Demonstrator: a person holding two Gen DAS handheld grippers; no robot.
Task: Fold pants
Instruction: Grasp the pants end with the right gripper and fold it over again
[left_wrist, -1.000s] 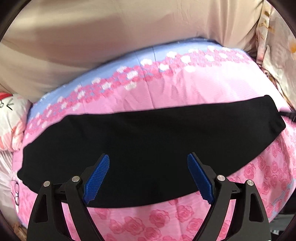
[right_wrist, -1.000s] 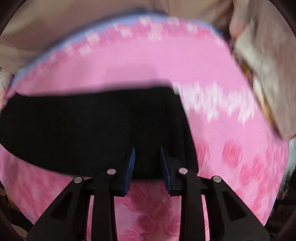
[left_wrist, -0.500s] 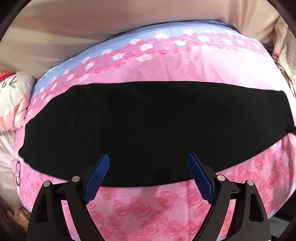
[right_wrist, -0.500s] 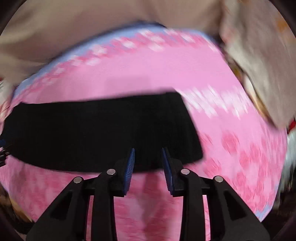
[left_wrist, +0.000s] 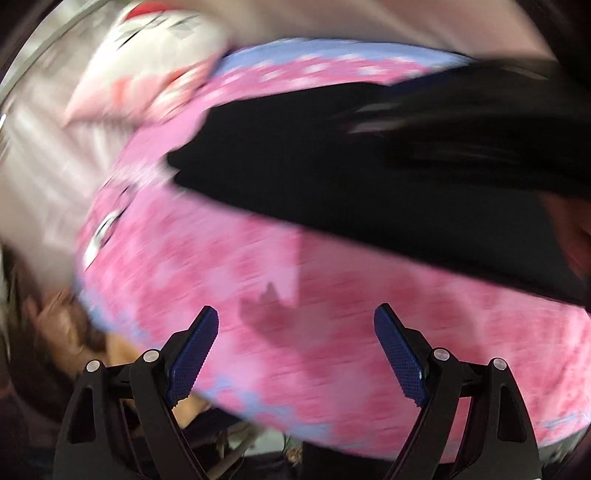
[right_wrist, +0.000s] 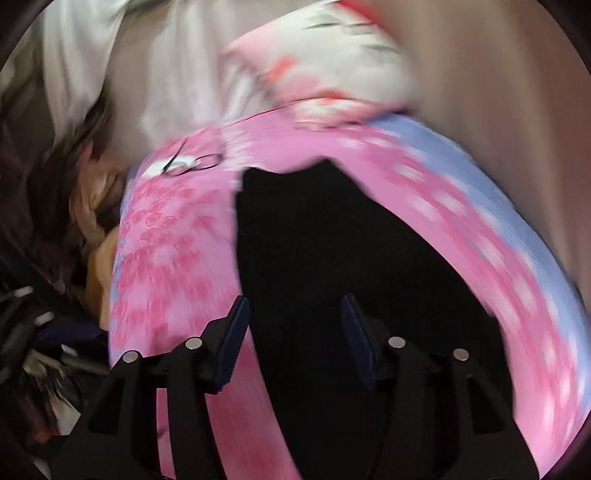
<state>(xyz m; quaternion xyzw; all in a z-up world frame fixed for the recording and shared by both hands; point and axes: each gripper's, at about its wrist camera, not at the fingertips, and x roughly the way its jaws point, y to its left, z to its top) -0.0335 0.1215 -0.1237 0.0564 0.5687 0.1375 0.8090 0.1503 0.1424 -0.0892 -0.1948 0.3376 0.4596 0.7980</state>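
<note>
The long black cloth pants (left_wrist: 369, 184) lie flat on the pink bedspread with a rose print and a blue edge (left_wrist: 332, 350). The left gripper (left_wrist: 295, 345) hangs over bare pink beside the pants — fingers wide apart, holding nothing. The right gripper (right_wrist: 293, 338) is over the pants, fingers apart too. Both views are blurry.

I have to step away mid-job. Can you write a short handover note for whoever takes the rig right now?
Left tool: open, holding nothing, over the pink bedspread short of the pants.
Right tool: partly open, over the pants; nothing visibly gripped.
Pants: black, lying flat in a long strip on the bedspread; both views are blurred by motion.
Done: pants look laid out as a narrow strip.
Left: probably grip one end and fold it over the other, then smooth.
</note>
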